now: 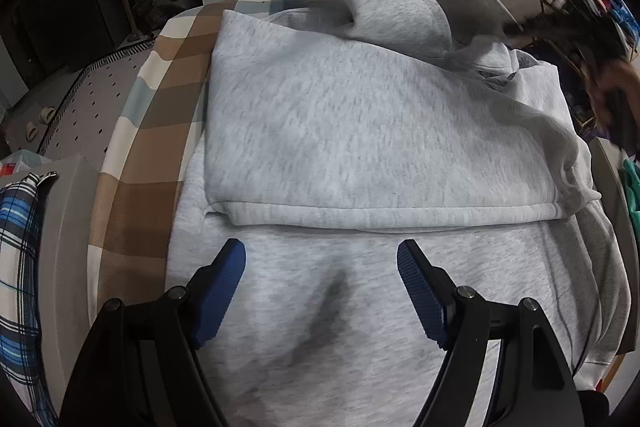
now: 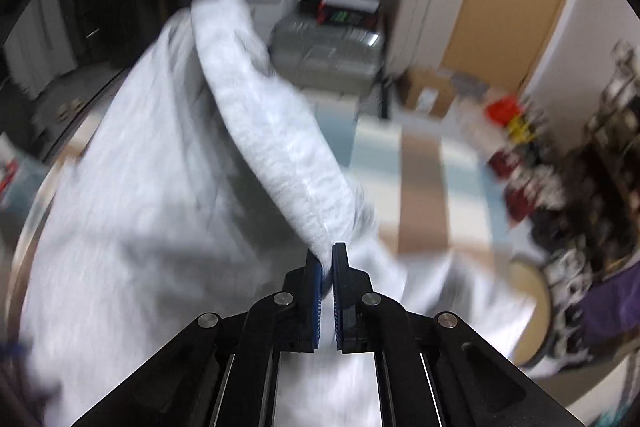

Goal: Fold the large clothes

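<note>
- Sweatshirt (image 1: 360,131): grey fleece, spread over checked bedcover (image 1: 152,147), bottom part folded up.
- Left gripper (image 1: 320,291) hovering above near hem, fingers spread, grasping nothing.
- Right gripper (image 2: 326,267) clenched on lifted sleeve (image 2: 264,115).
- Looks soft, floppy, fairly weighty; best pinched at seams or cuffs, likely sagging otherwise.

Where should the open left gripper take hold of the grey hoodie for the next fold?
Probably the near left corner of the folded hem on the grey hoodie. Bring the left gripper in from its near side: that doubled edge lies flat, exposed, just ahead of the open jaws.
</note>
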The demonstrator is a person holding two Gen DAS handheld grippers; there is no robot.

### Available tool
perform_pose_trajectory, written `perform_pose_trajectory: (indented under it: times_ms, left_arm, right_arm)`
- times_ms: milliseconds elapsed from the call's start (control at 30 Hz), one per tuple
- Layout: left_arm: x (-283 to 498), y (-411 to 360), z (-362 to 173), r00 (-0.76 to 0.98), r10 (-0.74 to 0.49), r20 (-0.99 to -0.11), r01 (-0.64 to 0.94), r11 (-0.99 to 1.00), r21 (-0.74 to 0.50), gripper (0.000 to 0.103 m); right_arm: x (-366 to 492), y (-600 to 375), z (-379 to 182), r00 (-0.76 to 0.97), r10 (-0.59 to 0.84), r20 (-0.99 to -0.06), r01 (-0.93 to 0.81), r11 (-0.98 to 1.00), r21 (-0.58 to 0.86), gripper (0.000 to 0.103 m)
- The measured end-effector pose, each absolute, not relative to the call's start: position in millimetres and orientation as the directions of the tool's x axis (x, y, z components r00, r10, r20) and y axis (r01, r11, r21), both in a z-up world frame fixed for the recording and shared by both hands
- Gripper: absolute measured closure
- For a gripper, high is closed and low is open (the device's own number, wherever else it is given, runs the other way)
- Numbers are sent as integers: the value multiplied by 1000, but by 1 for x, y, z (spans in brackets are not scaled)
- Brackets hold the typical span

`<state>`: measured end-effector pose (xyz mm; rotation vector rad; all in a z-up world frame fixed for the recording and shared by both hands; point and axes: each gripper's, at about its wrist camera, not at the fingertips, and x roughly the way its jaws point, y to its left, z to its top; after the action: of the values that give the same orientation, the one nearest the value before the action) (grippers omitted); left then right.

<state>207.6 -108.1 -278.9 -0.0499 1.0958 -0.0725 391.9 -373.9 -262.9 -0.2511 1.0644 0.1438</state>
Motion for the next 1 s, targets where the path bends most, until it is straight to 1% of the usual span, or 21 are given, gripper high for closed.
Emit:
perform_pose_trajectory:
  times_ms: [33,133,167,233,300,367,400,467,500,533,600,633,700,800,833,867,933,1000]
  left_arm:
    - [208,-109,-279,453,-79,-888,35,997,-71,28]
    - [210,-115,-283,444,-67,-893,39,998,-56,28]
    - [210,-116,-284,444,-62,-894,39,998,-50,28]
    - [211,-117,-285,444,-51,-895,37,999,-39,28]
    - [212,-117,-287,439,-43,-898,35,999,-31,28]
    - [212,-116,-288,436,-36,-899,30,999,-26,28]
    - [213,-115,-289,436,-34,-900,27,999,-24,28]
    - [215,-114,-290,431,-32,-902,22,999,-24,28]
    - [216,-114,-291,427,-33,-904,22,999,-26,28]
    - [216,-116,-292,421,-37,-906,23,999,-30,28]
    - [218,-116,-293,416,-41,-908,28,999,-32,28]
    - [218,-118,-293,415,-43,-909,35,999,-31,28]
    - [218,-120,-293,417,-43,-908,48,999,-25,28]
    - [217,-125,-295,409,-44,-911,71,997,-17,28]
    - [216,-126,-296,408,-40,-912,78,997,-9,28]
    - [216,-127,-296,407,-34,-913,83,997,0,28]
    - [218,-126,-297,401,-34,-915,83,997,-1,28]
    - [218,-123,-297,394,-56,-917,80,996,-26,28]
  right_arm:
    - [382,-382,-267,451,21,-892,-228,969,-93,99]
    - [344,-402,-282,334,156,-929,-184,978,98,97]
    - [333,-403,-286,311,181,-933,-188,974,126,97]
    - [318,-404,-290,309,189,-932,-197,971,132,93]
    - [311,-405,-297,244,224,-944,-194,965,179,92]
    - [306,-406,-297,226,226,-948,-175,966,188,79]
    - [304,-406,-291,238,219,-946,-179,968,179,76]
    - [305,-406,-274,297,203,-933,-204,968,146,62]
    - [307,-405,-263,329,204,-922,-219,966,136,58]
    - [309,-404,-256,353,202,-914,-225,966,126,46]
    - [319,-398,-234,427,192,-883,-230,968,99,33]
    - [324,-395,-227,453,187,-872,-231,969,88,31]
    - [343,-382,-212,479,186,-858,-254,965,67,31]
    - [391,-345,-190,467,119,-876,-292,956,-26,31]
    - [405,-329,-181,488,82,-869,-298,951,-78,24]
    - [417,-315,-178,484,36,-874,-300,945,-128,20]
    - [442,-282,-176,506,-51,-861,-322,915,-243,20]
    - [463,-255,-187,517,-159,-841,-327,871,-366,21]
